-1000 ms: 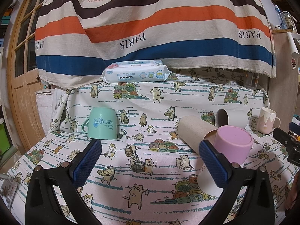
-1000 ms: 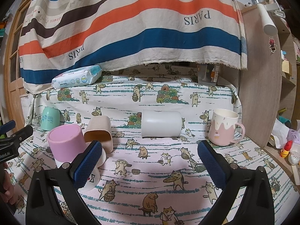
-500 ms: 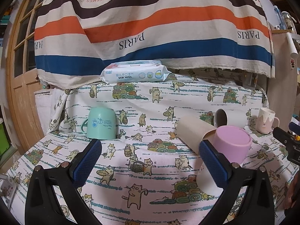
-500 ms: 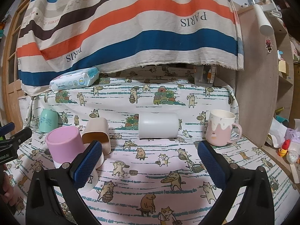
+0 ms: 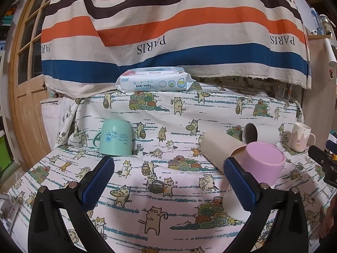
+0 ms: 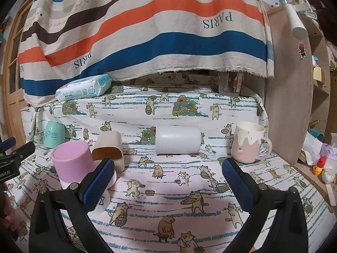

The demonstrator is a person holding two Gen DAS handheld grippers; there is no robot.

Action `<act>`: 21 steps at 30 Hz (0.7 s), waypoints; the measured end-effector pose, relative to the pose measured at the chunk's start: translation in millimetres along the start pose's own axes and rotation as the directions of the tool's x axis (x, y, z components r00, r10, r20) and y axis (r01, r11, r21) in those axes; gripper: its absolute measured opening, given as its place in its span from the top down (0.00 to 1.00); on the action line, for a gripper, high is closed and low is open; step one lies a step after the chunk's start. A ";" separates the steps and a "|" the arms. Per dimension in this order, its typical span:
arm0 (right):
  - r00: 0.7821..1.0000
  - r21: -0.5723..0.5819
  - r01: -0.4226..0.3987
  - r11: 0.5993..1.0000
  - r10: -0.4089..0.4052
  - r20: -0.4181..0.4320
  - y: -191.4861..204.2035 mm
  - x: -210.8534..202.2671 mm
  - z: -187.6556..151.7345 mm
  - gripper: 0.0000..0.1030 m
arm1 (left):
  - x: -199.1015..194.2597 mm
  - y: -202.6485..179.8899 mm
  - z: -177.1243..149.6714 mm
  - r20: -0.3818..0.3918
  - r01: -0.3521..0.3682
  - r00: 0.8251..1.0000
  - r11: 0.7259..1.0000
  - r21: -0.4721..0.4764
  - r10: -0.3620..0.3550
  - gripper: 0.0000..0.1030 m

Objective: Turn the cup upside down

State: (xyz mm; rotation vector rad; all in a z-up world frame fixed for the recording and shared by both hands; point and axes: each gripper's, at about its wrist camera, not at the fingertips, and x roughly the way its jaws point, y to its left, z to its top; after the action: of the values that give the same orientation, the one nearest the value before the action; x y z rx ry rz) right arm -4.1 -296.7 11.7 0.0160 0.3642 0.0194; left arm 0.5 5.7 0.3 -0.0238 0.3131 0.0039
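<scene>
**Both grippers ease back, cups still waiting**

While both tools hang wide open with nothing between their pads, the views have pulled back a little from a second ago, so no cup is yet being approached. The left gripper (image 5: 168, 181) faces bare cloth, with the mint cup (image 5: 116, 137) already inverted beyond it. The right gripper (image 6: 168, 181) looks toward the pink-and-cream mug (image 6: 248, 144), which stands upright near the right edge of the cat-print cloth (image 6: 168, 191) and seems the likely one to flip. The white cup (image 6: 178, 139) lies on its side mid-table. There is open cloth ahead of the right gripper; the wooden panel (image 6: 288, 105) stands close behind the mug.
</scene>
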 end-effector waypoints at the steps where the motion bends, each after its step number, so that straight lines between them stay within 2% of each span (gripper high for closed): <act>1: 1.000 0.002 0.001 1.000 -0.001 -0.001 -0.6 0.4 0.3 0.00 | 0.1 -0.1 0.1 0.001 0.000 1.000 1.000 0.000 0.000 0.00; 21: 1.000 -0.012 0.013 1.000 -0.013 0.017 2.9 -2.6 -1.2 0.00 | 0.3 1.7 0.3 -0.002 -0.001 1.000 1.000 -0.011 0.001 0.00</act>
State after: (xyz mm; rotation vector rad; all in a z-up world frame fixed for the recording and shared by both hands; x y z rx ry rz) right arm -7.0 -293.9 11.6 0.0021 0.3473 0.0084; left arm 0.8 7.5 0.4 -0.0345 0.3147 0.0068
